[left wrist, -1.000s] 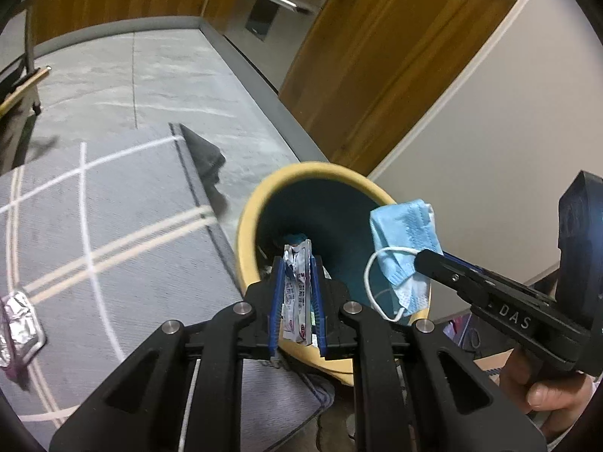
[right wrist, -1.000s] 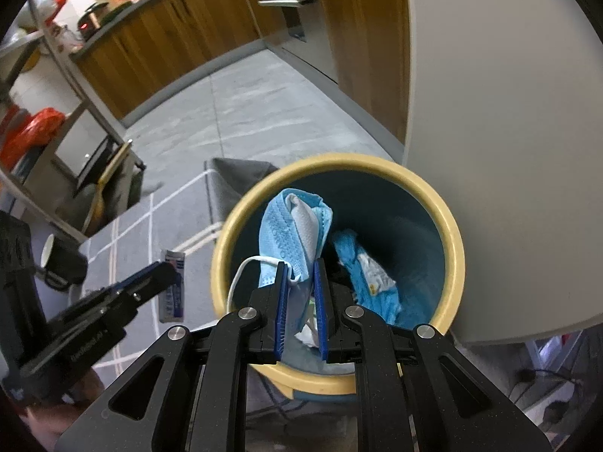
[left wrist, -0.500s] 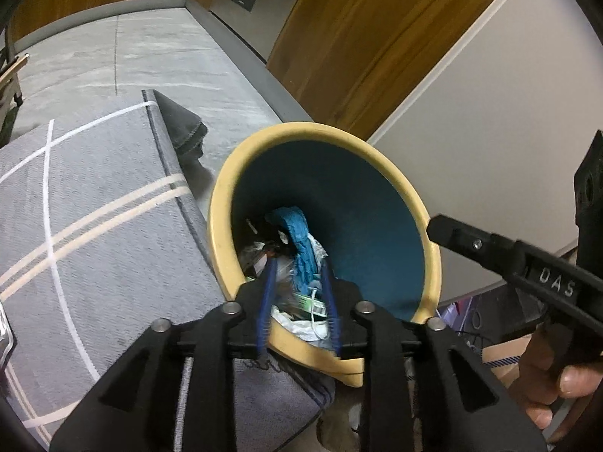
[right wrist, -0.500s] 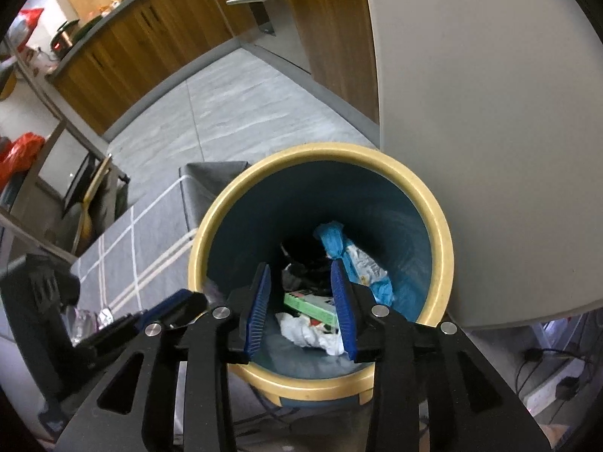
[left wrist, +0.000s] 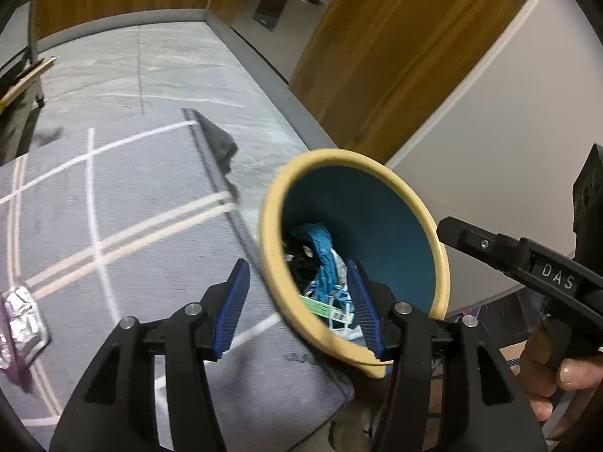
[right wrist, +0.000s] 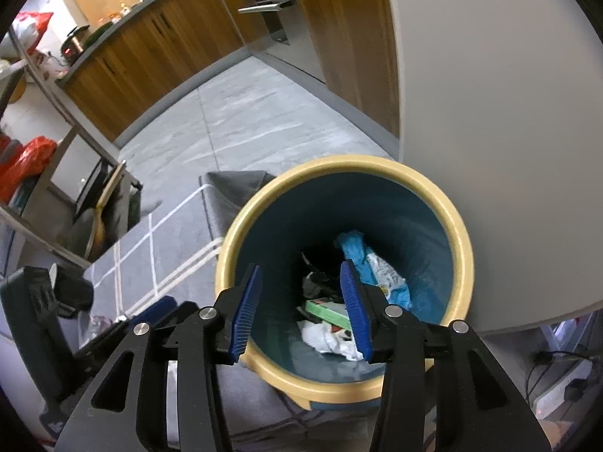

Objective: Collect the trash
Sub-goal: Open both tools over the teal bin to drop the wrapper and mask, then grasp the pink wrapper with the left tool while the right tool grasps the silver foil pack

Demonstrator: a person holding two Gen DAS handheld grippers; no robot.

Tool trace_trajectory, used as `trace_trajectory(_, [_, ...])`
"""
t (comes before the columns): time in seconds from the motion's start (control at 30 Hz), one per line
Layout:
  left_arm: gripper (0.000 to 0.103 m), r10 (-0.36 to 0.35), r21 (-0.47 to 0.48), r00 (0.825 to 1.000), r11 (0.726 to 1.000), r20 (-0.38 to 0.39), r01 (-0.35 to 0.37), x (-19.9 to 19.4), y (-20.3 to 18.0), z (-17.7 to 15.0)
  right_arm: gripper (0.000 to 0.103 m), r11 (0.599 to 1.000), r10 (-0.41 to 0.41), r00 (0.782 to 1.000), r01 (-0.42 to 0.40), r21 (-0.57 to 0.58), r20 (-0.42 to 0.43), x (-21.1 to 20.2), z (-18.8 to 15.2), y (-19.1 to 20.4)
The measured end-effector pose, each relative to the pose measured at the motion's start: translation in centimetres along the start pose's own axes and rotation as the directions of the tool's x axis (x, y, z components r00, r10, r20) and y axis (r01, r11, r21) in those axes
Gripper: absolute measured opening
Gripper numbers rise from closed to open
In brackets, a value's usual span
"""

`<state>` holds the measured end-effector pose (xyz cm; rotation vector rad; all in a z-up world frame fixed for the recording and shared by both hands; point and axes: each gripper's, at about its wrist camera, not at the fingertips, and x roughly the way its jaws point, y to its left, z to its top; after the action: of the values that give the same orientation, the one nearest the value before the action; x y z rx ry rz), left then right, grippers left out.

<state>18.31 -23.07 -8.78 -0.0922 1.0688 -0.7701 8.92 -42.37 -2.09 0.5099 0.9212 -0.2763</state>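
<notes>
A round bin with a yellow rim [left wrist: 441,256] and teal inside stands on the floor; it also shows in the right wrist view [right wrist: 465,260]. Trash lies at its bottom: a blue face mask [right wrist: 354,245], a green packet [right wrist: 326,310] and white crumpled paper [right wrist: 331,342]. My left gripper [left wrist: 297,309] is open and empty above the bin's near rim. My right gripper [right wrist: 301,312] is open and empty above the bin's mouth. A silver foil wrapper [left wrist: 19,316] lies on the rug at the far left.
A grey rug with white lines [left wrist: 113,207] lies left of the bin. A white wall panel [right wrist: 490,113] stands right behind the bin. Wooden cabinets [right wrist: 158,37] line the far side of the tiled floor. A rack with red bags [right wrist: 26,158] stands at the left.
My left gripper let go of the wrapper and my right gripper let go of the face mask; both fell into the bin. Both grippers have opened wide.
</notes>
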Motion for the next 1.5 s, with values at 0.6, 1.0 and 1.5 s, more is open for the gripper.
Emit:
trace_trajectory(0.6, [0.072, 0.315, -0.209, 0.946, 0.932, 0.073, -0.294, -9.9, 12.8, -1.6, 0.059, 0.971, 0.123, 0.990, -0.133, -0.198, -0.063, 1.4, -2.1, 9.8])
trace_trajectory(1.0, [0.069, 0.483, -0.353, 0.873, 0.806, -0.069, -0.475, -11.5, 21.2, -5.1, 0.060, 0.952, 0.149, 0.983, -0.171, -0.255, -0.104, 2.2, -3.7, 13.1])
trace_trajectory(1.5, [0.002, 0.480, -0.485, 0.869, 0.734, -0.123, -0.475, -12.2, 25.8, -8.0, 0.062, 0.900, 0.161, 0.960, -0.238, -0.365, -0.229, 5.2, -7.4, 18.5])
